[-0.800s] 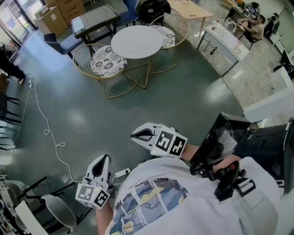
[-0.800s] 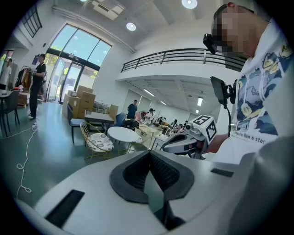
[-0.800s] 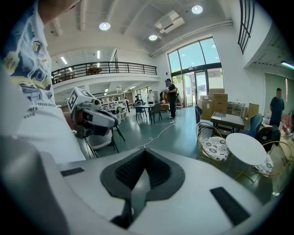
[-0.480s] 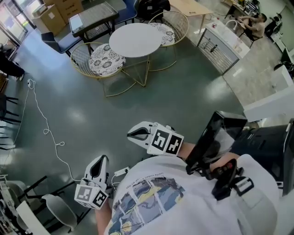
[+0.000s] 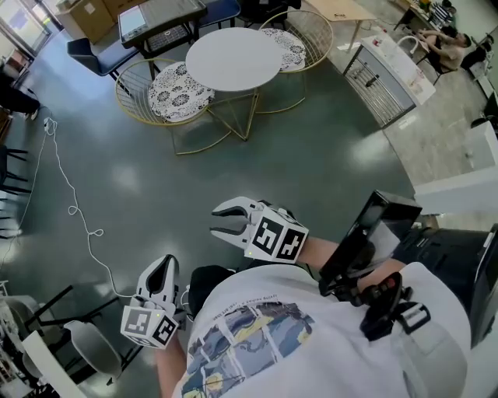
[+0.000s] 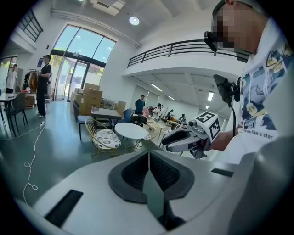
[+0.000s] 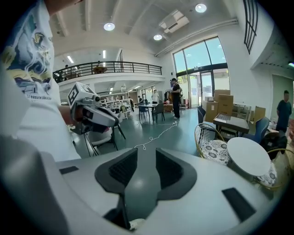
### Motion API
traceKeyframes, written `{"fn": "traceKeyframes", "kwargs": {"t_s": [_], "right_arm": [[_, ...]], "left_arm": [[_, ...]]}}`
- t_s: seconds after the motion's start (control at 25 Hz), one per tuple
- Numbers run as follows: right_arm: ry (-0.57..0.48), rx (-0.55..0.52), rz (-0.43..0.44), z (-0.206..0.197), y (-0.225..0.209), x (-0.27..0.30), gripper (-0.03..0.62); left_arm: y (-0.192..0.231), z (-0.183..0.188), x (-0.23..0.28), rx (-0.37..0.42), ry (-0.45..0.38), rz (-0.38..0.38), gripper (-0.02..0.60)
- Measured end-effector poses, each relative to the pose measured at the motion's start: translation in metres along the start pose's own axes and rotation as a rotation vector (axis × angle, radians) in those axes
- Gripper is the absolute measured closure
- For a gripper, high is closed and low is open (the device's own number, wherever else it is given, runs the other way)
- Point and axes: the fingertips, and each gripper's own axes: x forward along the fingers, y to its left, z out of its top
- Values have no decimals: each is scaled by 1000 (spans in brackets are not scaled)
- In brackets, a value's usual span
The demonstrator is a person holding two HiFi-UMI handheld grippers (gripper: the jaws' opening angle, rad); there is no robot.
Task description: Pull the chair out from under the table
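A round white table (image 5: 233,58) stands far ahead on the grey floor. Two gold wire chairs are tucked against it: one with a patterned cushion (image 5: 175,92) at its left, another (image 5: 292,47) at its right. My left gripper (image 5: 162,268) hangs low by my body with its jaws shut and nothing in them. Held further forward, my right gripper (image 5: 220,221) has its jaws open and empty. Both are far from the chairs. The left gripper view shows the table (image 6: 130,130) and the cushioned chair (image 6: 104,137) in the distance.
A white cable (image 5: 74,210) snakes over the floor at the left. A dark desk (image 5: 159,19) stands behind the table and a white cabinet (image 5: 389,74) to its right. Black-legged chairs (image 5: 85,346) stand close at my lower left. People stand in the background.
My right gripper has moved forward and its jaws now show spread apart. The table and chairs have slid up in the head view. The left gripper has barely moved.
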Motion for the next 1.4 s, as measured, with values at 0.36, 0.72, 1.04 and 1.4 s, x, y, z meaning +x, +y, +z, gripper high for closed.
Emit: {"fn": "traceKeyframes", "kwargs": {"t_s": [0.36, 0.72, 1.04, 1.4], "right_arm": [[-44, 102, -99, 18, -74, 31, 461], [-59, 192, -301, 94, -150, 134, 462], [-84, 261, -412, 119, -222, 159, 462], [-97, 308, -552, 115, -309, 134, 462]], "left_arm": [[70, 35, 62, 31, 44, -109, 569], [221, 111, 99, 145, 83, -296, 566], [316, 146, 166, 109, 150, -311, 520], [409, 173, 284, 75, 258, -204, 482]]}}
